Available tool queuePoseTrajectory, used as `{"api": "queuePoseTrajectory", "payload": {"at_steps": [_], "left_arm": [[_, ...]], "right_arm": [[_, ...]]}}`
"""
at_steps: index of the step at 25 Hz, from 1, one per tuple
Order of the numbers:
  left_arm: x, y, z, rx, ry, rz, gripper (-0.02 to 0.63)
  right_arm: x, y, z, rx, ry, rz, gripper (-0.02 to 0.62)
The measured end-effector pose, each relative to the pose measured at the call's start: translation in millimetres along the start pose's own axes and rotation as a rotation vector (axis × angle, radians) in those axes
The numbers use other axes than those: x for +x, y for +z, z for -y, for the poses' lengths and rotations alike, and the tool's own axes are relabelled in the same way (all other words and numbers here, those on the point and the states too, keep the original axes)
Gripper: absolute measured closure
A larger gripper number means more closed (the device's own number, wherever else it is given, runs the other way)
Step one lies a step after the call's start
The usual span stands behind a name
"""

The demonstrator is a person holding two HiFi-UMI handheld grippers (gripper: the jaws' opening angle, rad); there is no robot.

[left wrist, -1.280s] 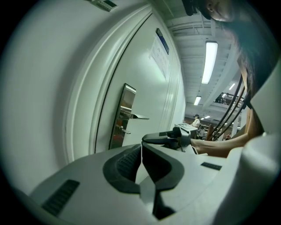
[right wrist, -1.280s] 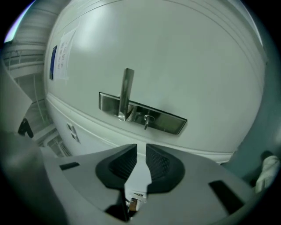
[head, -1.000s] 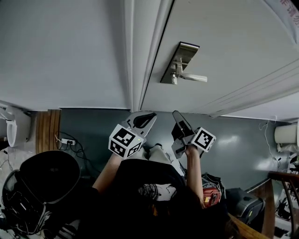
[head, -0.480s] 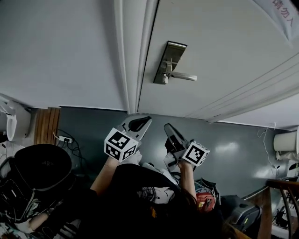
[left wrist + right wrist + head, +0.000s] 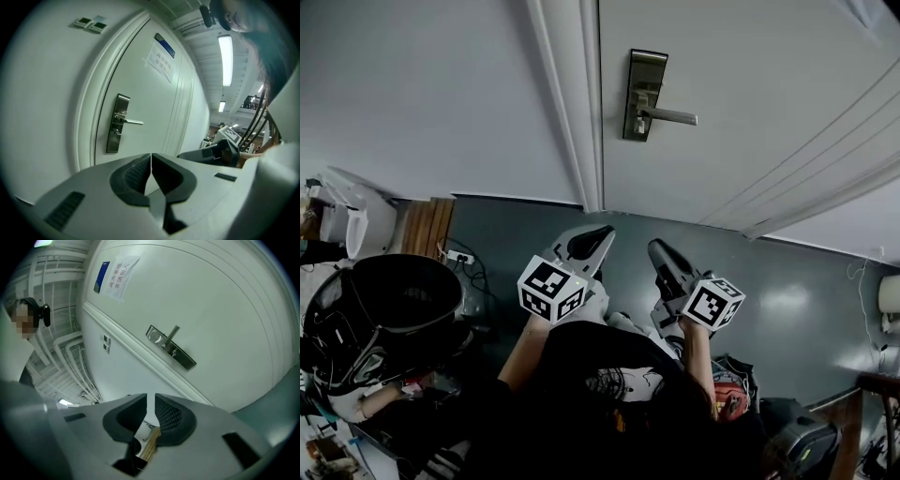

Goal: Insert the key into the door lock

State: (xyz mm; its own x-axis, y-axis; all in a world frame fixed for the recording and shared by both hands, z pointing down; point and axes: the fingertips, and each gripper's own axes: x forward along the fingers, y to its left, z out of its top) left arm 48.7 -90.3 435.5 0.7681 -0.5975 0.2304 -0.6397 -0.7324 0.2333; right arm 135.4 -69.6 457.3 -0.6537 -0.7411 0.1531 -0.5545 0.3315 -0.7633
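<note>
The white door [image 5: 750, 112] is closed, with a metal lock plate [image 5: 643, 84] and lever handle [image 5: 673, 117] near its left edge. No key shows in any view. My left gripper [image 5: 602, 232] is held low near the person's body, well short of the door, its jaws pressed together and empty [image 5: 151, 155]. Its view shows the lock plate [image 5: 117, 124] ahead and to the left. My right gripper [image 5: 658, 247] sits beside it, its pads a narrow gap apart with nothing between them [image 5: 150, 397]. In its view the lock plate [image 5: 171, 348] lies up and to the right.
A black round chair [image 5: 403, 300] and tangled cables stand at the left. A power strip [image 5: 461, 257] lies by a wood panel [image 5: 427, 225] at the wall's foot. Bags [image 5: 727, 394] lie at the lower right. A paper notice [image 5: 159, 61] hangs on the door.
The head view has swung, so the lock plate now stands upright and higher in the picture. Both grippers stay low by the body, jaws unchanged.
</note>
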Motion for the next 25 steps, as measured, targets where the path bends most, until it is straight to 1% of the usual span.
{"api": "queuePoseTrajectory", "payload": {"at_steps": [5,10,13,17,25], "left_arm": [[-25.1,-12.1,18.9,-0.004,0.062,0.003,0.594],[-44.8,-24.4,38.6,-0.006,0.094,0.004,0.594],[-54.5,-28.3,46.4,-0.003,0.108,0.006,0.594],[-59.1,-27.4,58.0,0.009,0.104,0.014,0.594],[-52.0,-26.6,81.1,0.031,0.058,0.013,0.594]], "right_arm": [[-10.4,-21.3,-13.5,-0.014,0.059,-0.052,0.56],[-20.9,-38.1,-29.3,-0.053,0.102,-0.085,0.565],[-29.3,-45.0,-40.1,-0.096,0.114,-0.094,0.572],[-42.3,-48.6,-50.7,-0.136,0.127,-0.091,0.578],[-60.0,-50.6,-53.7,-0.162,0.128,-0.078,0.581]]}}
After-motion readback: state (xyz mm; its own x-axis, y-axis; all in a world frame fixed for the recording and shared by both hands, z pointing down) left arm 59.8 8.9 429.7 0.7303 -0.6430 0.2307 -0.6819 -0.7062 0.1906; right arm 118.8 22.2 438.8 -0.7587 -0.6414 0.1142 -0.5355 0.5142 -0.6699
